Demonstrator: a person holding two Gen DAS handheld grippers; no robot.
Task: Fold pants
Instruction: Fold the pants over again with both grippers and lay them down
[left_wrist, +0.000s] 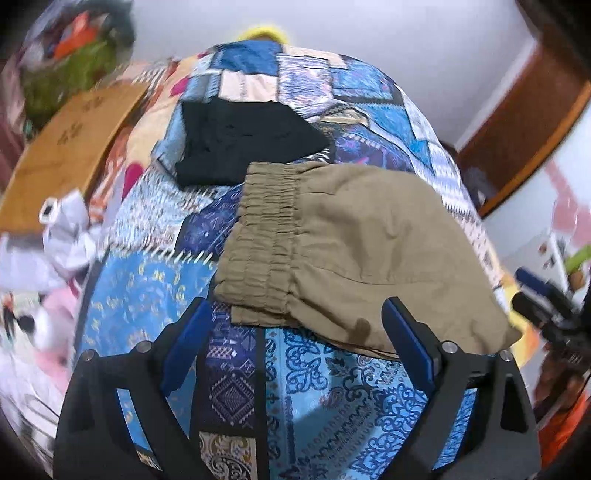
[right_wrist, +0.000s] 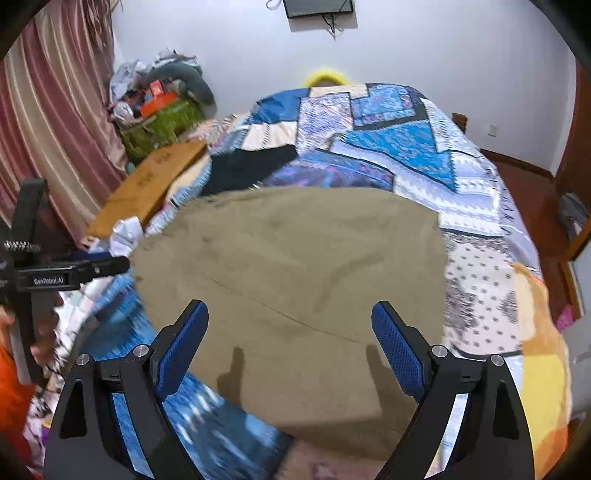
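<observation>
Both the left tongs (left_wrist: 297, 314) and right tongs (right_wrist: 290, 317) gape wide, empty, over the folded khaki cotton pants (left_wrist: 351, 254) mid-frame; smooth flat before folding again.

Left wrist view: looks forward and down between its own open left gripper (left_wrist: 295, 317), close above the blue patchwork quilt (left_wrist: 317, 398), facing the white far wall (left_wrist: 388, 33).

Right wrist view: same heading, lower and nearer, over the folded khaki cotton pants (right_wrist: 295, 258).

Shared: pants (left_wrist: 351, 240), quilt (right_wrist: 406, 147), folded black garment (left_wrist: 240, 140) (right_wrist: 247, 166), wooden board (left_wrist: 70, 147) (right_wrist: 155, 181).
</observation>
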